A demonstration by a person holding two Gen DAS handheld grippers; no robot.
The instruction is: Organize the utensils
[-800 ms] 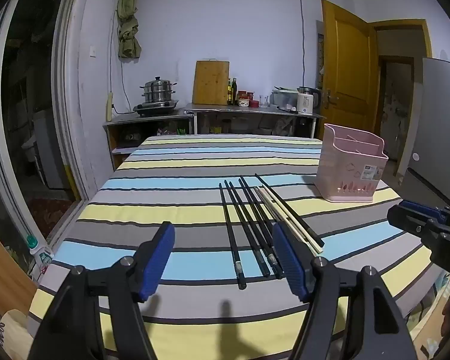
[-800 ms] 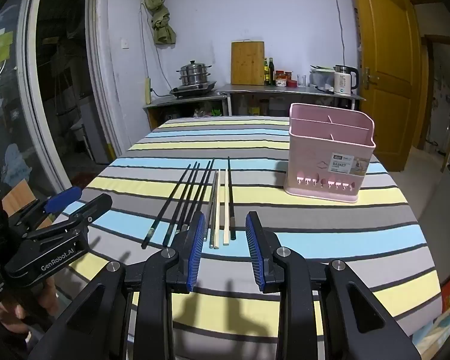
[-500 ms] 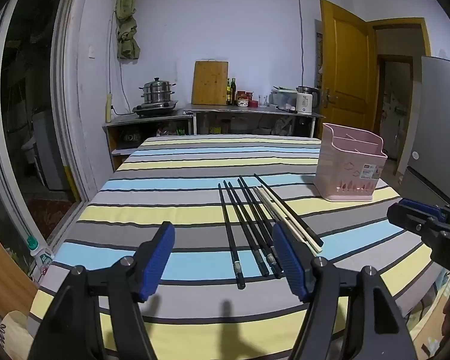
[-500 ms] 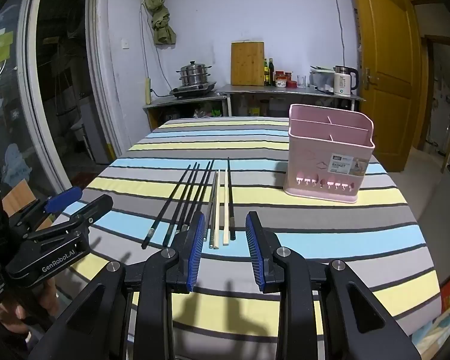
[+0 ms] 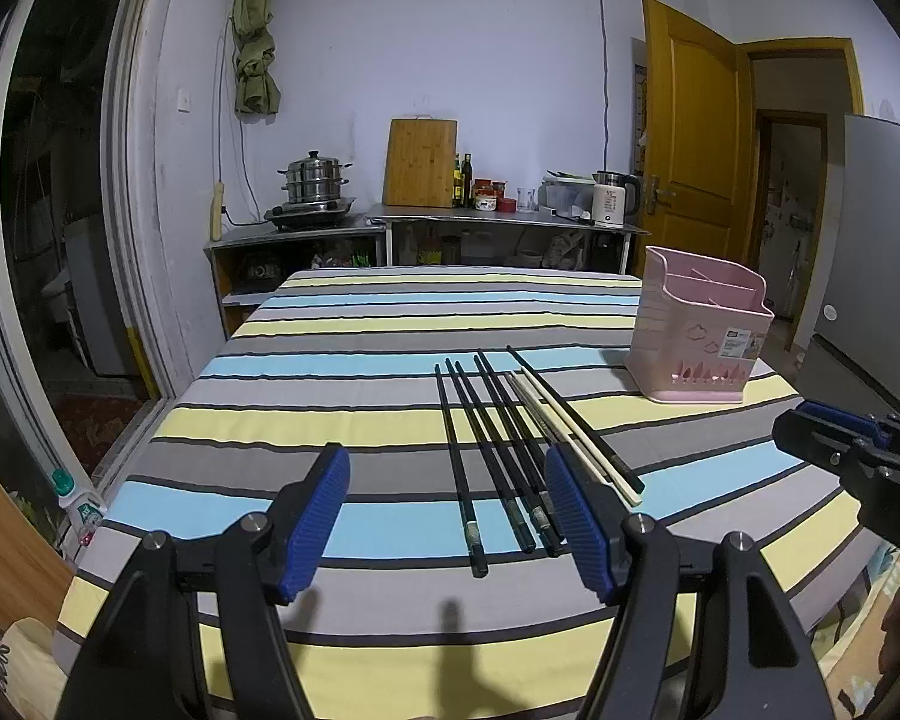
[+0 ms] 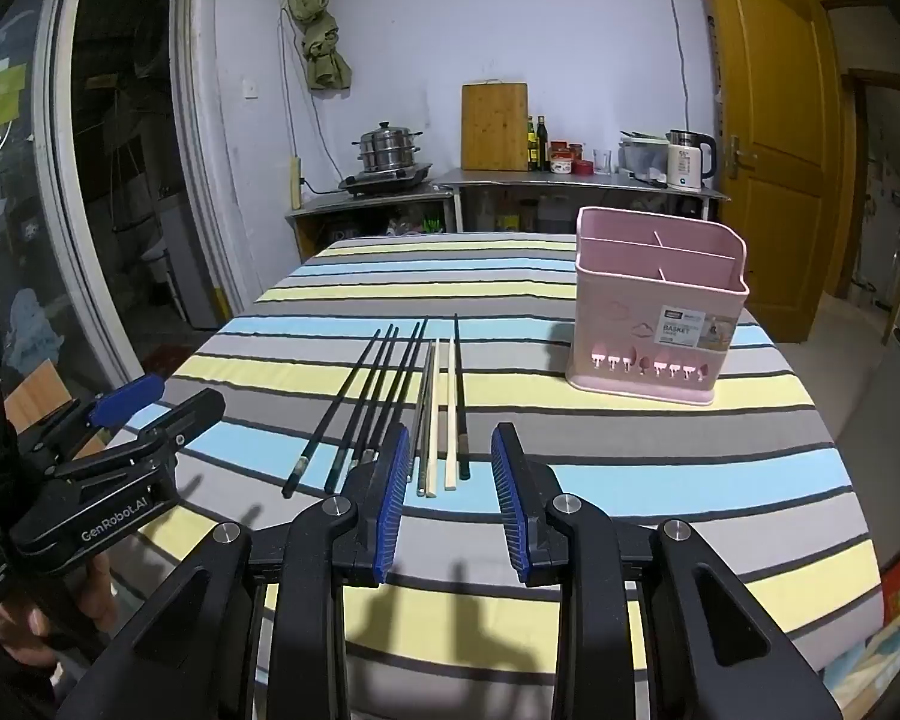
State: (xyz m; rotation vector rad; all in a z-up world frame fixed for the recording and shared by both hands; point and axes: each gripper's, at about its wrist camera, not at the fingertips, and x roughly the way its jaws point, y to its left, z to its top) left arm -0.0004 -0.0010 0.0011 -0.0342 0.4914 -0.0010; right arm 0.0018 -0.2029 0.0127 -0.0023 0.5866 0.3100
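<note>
Several chopsticks lie side by side on the striped tablecloth (image 5: 360, 372): black chopsticks (image 5: 480, 444) (image 6: 366, 396) and pale cream chopsticks (image 5: 576, 438) (image 6: 441, 414). A pink divided utensil basket (image 5: 699, 336) (image 6: 654, 306) stands empty to their right. My left gripper (image 5: 447, 516) hovers open in front of the near ends of the black sticks, nothing between its blue pads. My right gripper (image 6: 447, 504) is open too, its narrower gap just before the near ends of the cream sticks. Each gripper shows at the edge of the other's view.
Behind the table stands a steel counter (image 5: 510, 219) with a steamer pot (image 5: 315, 177), a cutting board (image 5: 420, 162), bottles and a kettle (image 5: 609, 198). A yellow door (image 5: 690, 138) is at the right. The table's near edge lies just below the grippers.
</note>
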